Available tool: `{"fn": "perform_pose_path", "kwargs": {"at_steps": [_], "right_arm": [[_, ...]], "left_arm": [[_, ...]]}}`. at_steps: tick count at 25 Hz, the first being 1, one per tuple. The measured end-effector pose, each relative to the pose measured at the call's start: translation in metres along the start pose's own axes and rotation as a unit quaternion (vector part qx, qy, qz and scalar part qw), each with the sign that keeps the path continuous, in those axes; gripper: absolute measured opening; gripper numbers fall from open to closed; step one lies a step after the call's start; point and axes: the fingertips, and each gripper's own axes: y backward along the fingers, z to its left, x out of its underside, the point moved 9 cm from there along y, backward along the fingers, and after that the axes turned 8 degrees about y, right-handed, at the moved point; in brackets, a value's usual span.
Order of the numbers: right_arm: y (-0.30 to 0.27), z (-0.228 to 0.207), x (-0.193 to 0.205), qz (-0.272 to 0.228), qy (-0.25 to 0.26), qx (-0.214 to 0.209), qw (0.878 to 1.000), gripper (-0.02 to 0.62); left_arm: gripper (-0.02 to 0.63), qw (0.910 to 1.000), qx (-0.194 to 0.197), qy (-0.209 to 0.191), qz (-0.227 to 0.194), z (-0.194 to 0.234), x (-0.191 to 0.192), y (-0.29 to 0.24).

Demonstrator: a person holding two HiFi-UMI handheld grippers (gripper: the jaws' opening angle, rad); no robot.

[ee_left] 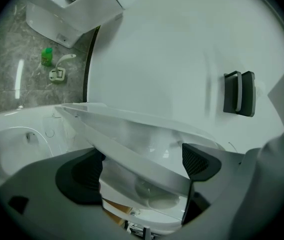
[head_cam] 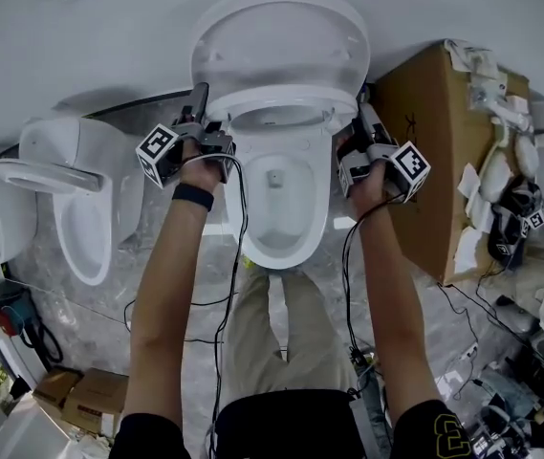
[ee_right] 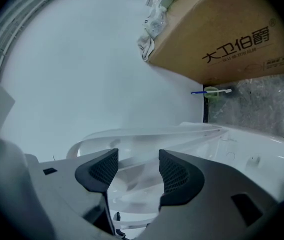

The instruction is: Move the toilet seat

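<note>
- Seat: white ring, apparently part-raised over the bowl, with its hinge end at 12 o'clock. The lid stands upright behind it against the wall.
- Left claw: at the seat's 9 o'clock edge. Its jaws are wide apart and the rim runs slantwise through the gap; the pads do not press on it.
- Right claw: at the seat's 3 o'clock edge. Its jaws are apart with a narrower gap, and the rim lies in or just past it. No pad is seen bearing on the rim.
- Step judged in hand: taking hold of both sides before swinging the seat on its hinge.
- Grip advised: roll the left wrist until the rim lies level in the gap. Set the pads square on flat plastic and close both claws evenly.
- Motion advised: follow the hinge arc with both sides together, so the seat does not twist. Glossy plastic is likely slippery, so go slowly and do not let it drop.
- Surroundings: carton at the bowl's 3 o'clock, close beside the right claw; second toilet at 9 o'clock.
</note>
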Motion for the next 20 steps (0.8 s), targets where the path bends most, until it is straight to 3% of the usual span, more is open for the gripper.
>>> {"fn": "perform_pose_path", "kwargs": {"at_steps": [6, 11, 16, 20], "right_arm": [[-0.015, -0.004, -0.007, -0.007, -0.005, 0.022, 1.000, 0.279], [-0.028, 0.006, -0.007, -0.038, -0.026, 0.050, 0.998, 0.281], [-0.033, -0.005, -0.003, -0.095, -0.135, 0.104, 0.981, 0.169], [-0.027, 0.000, -0.005, -0.080, -0.116, 0.106, 0.984, 0.158]], "left_arm": [[0.486, 0.9996, -0.004, 0.013, -0.023, -0.006, -0.001, -0.009], [0.485, 0.9963, 0.009, 0.033, -0.079, -0.010, 0.007, -0.016], [0.485, 0.9937, 0.014, 0.036, -0.106, -0.011, 0.009, -0.015], [0.482, 0.9953, 0.028, -0.004, -0.092, -0.020, 0.012, -0.003]]}}
